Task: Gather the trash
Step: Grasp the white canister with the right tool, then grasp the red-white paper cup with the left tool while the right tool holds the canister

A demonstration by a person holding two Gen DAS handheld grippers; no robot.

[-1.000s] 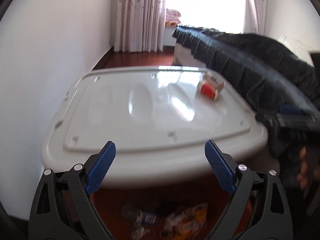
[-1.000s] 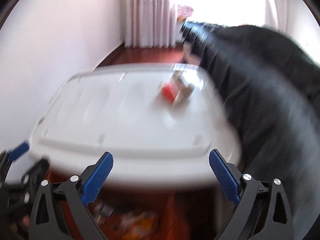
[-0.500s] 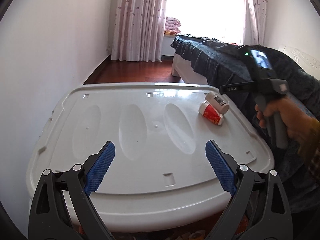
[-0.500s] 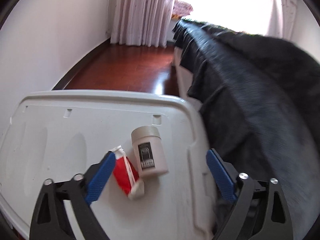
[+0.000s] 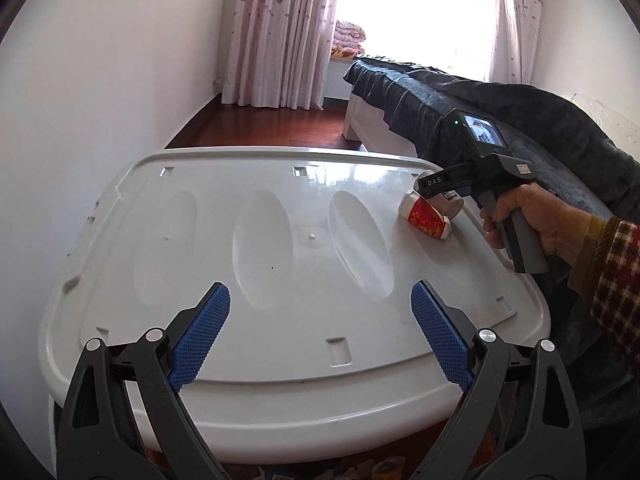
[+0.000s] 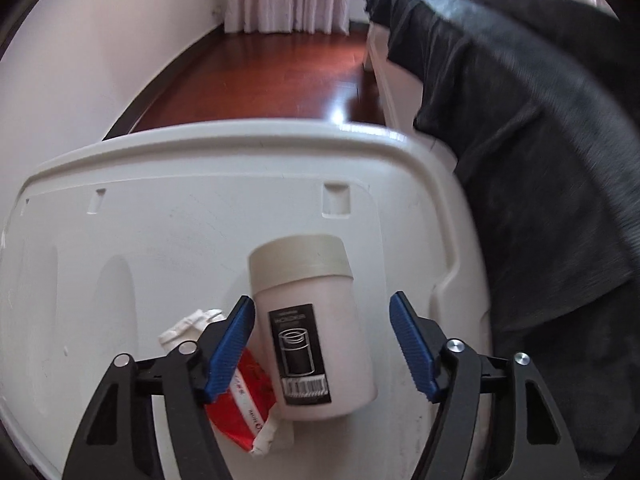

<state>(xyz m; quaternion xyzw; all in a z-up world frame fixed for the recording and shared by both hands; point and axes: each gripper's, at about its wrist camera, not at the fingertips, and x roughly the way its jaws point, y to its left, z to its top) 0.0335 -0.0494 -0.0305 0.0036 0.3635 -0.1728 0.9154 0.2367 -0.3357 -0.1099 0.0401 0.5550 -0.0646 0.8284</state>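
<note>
A white cylindrical container [image 6: 316,332] with a beige lid and a black label lies on a white plastic bin lid [image 6: 160,240]. A crushed red and white carton [image 6: 244,396] lies against its left side. My right gripper [image 6: 322,344] is open, its blue pads on either side of the container, not touching it. In the left wrist view the carton [image 5: 426,217] lies at the far right of the bin lid [image 5: 280,264], with the right gripper's body [image 5: 480,168] over it. My left gripper [image 5: 320,336] is open and empty over the lid's near edge.
A bed with a dark blanket [image 5: 500,120] stands right of the bin. A white wall [image 5: 100,100] is on the left. Red wood floor [image 5: 260,128] and curtains [image 5: 280,32] lie beyond. Litter shows on the floor under the lid's near edge [image 5: 360,472].
My right gripper has moved forward and down over the bin lid until its open fingers straddle the container. My left gripper rose and moved forward slightly over the lid.
</note>
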